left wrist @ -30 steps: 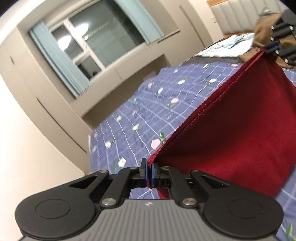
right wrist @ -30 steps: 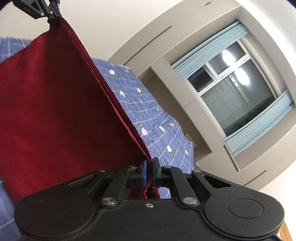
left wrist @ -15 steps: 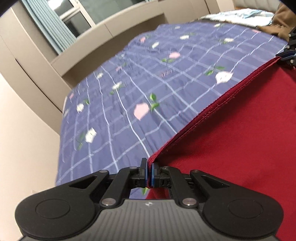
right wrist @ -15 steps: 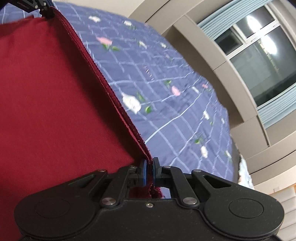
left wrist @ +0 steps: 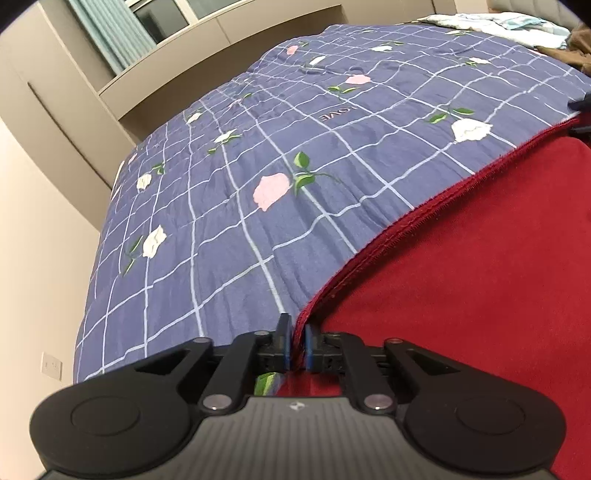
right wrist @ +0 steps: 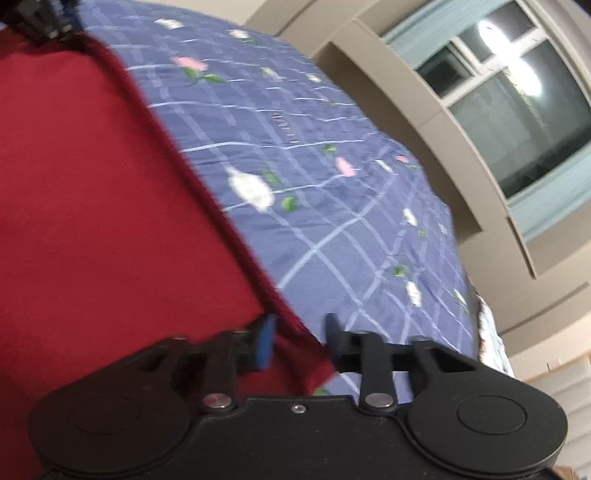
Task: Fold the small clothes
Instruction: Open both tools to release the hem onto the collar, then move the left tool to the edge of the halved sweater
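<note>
A dark red garment (left wrist: 480, 258) lies spread on the blue floral bedspread (left wrist: 280, 155), its hemmed edge running diagonally. My left gripper (left wrist: 297, 345) sits low at one corner, jaws slightly parted, with the hem between the pads. In the right wrist view the same red garment (right wrist: 92, 203) fills the left side. My right gripper (right wrist: 299, 339) is open at the other corner, with the hem lying loose between its fingers. The left gripper (right wrist: 48, 18) shows at the top left of the right wrist view.
The bedspread (right wrist: 332, 184) stretches away to a beige wall and window ledge (left wrist: 221, 37). A window (right wrist: 517, 92) with pale blue curtains is beyond the bed. Light bedding and a brown cloth (left wrist: 576, 40) lie at the far right of the bed.
Both grippers have lowered the red garment from hanging in the air onto the bed. The right gripper's jaws have opened and let go of the hem; the left's jaws have parted a little.
</note>
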The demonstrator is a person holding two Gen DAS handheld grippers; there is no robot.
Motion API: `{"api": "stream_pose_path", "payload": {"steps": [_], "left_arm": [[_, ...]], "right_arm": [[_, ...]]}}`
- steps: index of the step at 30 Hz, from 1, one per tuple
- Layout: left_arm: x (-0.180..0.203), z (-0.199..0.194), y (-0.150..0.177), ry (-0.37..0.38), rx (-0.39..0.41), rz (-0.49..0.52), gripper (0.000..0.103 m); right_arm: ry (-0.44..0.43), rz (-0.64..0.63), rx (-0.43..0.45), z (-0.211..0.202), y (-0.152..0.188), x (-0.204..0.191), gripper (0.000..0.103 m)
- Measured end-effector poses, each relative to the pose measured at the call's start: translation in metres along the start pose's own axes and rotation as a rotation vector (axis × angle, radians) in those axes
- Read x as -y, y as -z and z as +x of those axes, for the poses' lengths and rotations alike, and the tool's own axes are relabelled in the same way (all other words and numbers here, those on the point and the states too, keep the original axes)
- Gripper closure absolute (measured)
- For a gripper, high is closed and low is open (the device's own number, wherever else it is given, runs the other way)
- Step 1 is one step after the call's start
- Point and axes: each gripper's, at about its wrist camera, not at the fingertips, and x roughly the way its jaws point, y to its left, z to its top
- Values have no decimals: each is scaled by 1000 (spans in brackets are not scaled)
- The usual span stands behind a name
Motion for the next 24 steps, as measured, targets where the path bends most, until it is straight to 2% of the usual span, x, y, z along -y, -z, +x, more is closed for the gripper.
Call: {"api": "stream_pose_path", "payload": {"steps": [1, 2, 3, 4, 8, 10, 12, 15, 19, 24], "left_arm": [[-3, -2, -1, -13, -4, -12, 62], [-6, -4, -2, -33, -5, -26, 50], [-11, -6, -3, -57, -6, -47, 28], [-17, -8, -3, -60, -10, -71, 14], [-43, -21, 3, 8, -22, -238, 8], [-48, -35, 11, 17, -3, -306, 3], [-45, -52, 24, 43, 31, -348, 1], [-29, -80, 50, 43, 84, -370, 1], [-1, -109, 84, 5, 132, -336, 1], [23, -104, 111, -73, 96, -306, 0]], "right_arm": [[9, 30, 0, 0, 1, 6, 43], [19, 71, 1, 0, 2, 15, 33], [26, 110, -2, -1, 3, 23, 26], [34, 154, -10, -1, 5, 32, 26], [76, 240, -8, -17, 17, 45, 20], [84, 262, 4, -31, 24, 44, 14], [90, 277, 20, -48, 33, 39, 6], [97, 299, 48, -76, 46, 25, 6], [107, 280, 98, -115, 62, -1, 1], [133, 271, 50, -120, 82, -25, 1]]}}
